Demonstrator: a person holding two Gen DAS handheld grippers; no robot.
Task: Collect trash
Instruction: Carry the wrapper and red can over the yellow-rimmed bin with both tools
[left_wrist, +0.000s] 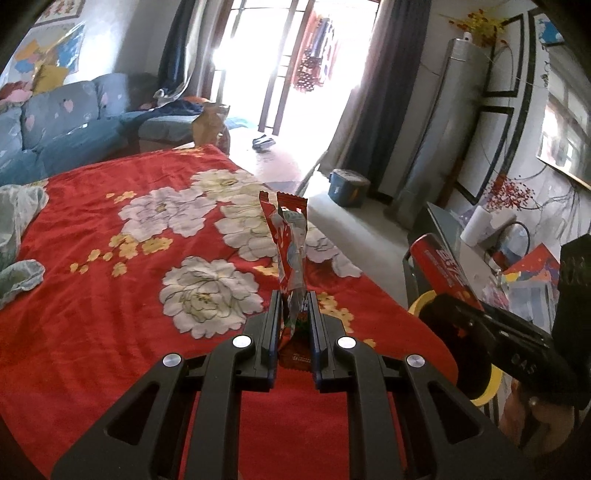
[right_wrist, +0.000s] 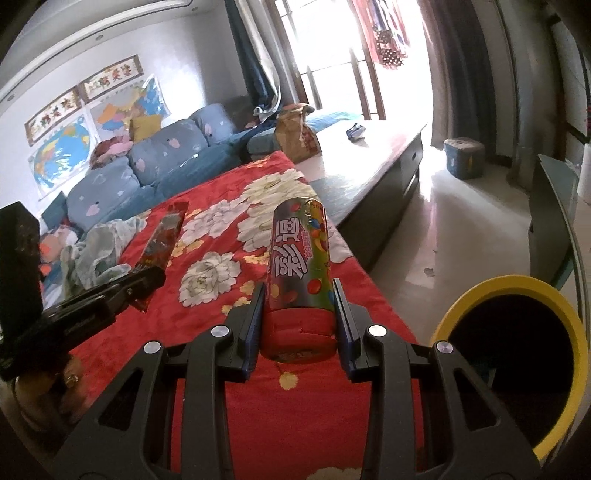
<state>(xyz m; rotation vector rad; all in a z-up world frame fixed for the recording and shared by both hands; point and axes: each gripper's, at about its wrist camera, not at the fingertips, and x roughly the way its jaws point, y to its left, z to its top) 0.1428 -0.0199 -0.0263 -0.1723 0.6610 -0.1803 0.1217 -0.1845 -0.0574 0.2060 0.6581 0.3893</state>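
A: L gripper (left_wrist: 291, 299) state?
B: Jaws nearly closed, clamped on a red snack wrapper (left_wrist: 290, 254). Wrapper stood upright from the pads, center frame in L wrist view. In R wrist view the same wrapper (right_wrist: 162, 236) showed at mid-left, sticking out of the L gripper (right_wrist: 142, 275).
A: R gripper (right_wrist: 299, 295)?
B: Partly open but gripping a candy tube (right_wrist: 297, 258), pads on both sides just above its red cap (right_wrist: 299, 334). Tube pointed away from cam, center frame. L wrist view had the tube (left_wrist: 443, 266) at right edge, in the R gripper (left_wrist: 461, 302).
A: Under them?
B: Both were above a red floral blanket (left_wrist: 110, 295), filling lower-left. Crumpled pale cloth (left_wrist: 18, 229) lay on it at far left.
A: Bin?
B: Yellow-rimmed black bin (right_wrist: 517, 288) at lower right of R view, just beside blanket edge. Neither item was in it yet.
A: Background?
B: Blue sofa (right_wrist: 147, 166) upper left, brown paper bag (right_wrist: 291, 136) past the blanket, blue bucket (right_wrist: 463, 157) on the floor upper right, by the bright doorway.
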